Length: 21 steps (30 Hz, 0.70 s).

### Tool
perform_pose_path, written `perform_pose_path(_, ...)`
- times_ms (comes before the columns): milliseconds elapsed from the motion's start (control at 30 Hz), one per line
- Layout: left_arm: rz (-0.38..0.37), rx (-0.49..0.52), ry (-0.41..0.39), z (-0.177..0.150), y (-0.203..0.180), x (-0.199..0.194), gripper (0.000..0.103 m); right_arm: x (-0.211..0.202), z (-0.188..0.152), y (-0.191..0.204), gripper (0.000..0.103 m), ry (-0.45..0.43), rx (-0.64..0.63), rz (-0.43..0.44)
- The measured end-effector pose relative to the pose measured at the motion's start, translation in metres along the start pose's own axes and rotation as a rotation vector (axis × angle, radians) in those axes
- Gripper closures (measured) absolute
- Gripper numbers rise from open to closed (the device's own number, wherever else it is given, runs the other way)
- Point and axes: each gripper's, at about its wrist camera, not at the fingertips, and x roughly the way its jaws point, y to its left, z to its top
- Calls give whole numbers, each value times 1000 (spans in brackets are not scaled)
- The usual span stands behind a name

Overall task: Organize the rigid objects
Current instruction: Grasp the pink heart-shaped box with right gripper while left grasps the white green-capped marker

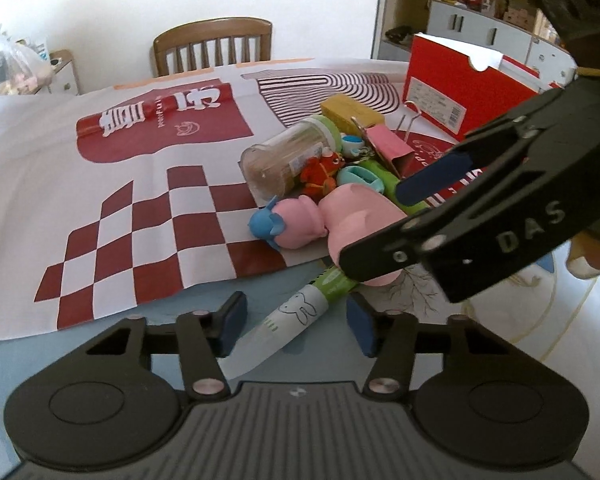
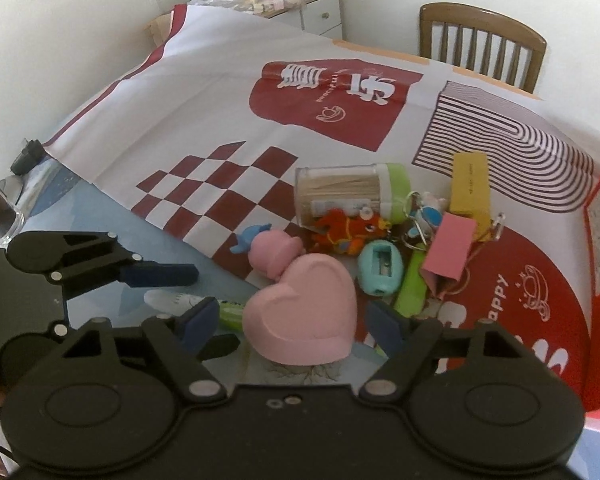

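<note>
- The right gripper (image 2: 296, 326) has its jaws apart on either side of the pink heart-shaped box (image 2: 306, 306), not clamping it.
- The left gripper (image 1: 296, 322) has its jaws apart around the white-and-green pen (image 1: 296, 310), which runs under the heart box.
- The toothpick jar (image 2: 348, 192) lies on its side beyond the heart box.

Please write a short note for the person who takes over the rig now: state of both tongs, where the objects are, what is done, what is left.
Left tongs: open, empty, either side of the knife tip.
Right tongs: open, empty, either side of the pink heart box; not closed on it.
Objects: all in one pile on the cloth in front of the red box: toothpick jar, yellow box, pink clip, sharpener, red toy, pink toy.
Done: nothing looks sorted.
Left: everything; the heart box seems the likely first pick.
</note>
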Motion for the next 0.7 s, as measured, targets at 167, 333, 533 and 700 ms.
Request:
perform_pose_path(167, -16, 45, -3, -1, -6, -1, 66, 8, 3, 2, 25, 22, -10, 3)
perform_pose_path(333, -20, 60, -1, -1, -10, -2, 70, 14, 3, -1, 26, 43, 3, 4)
perform_pose_path(533, -31, 54, 1, -2, -12, -2, 73, 15, 4, -3, 34, 45, 27, -2)
perform_pose_path(700, -17, 72, 6, -1, -18, -3, 77, 10, 2, -4, 34, 37, 41, -7)
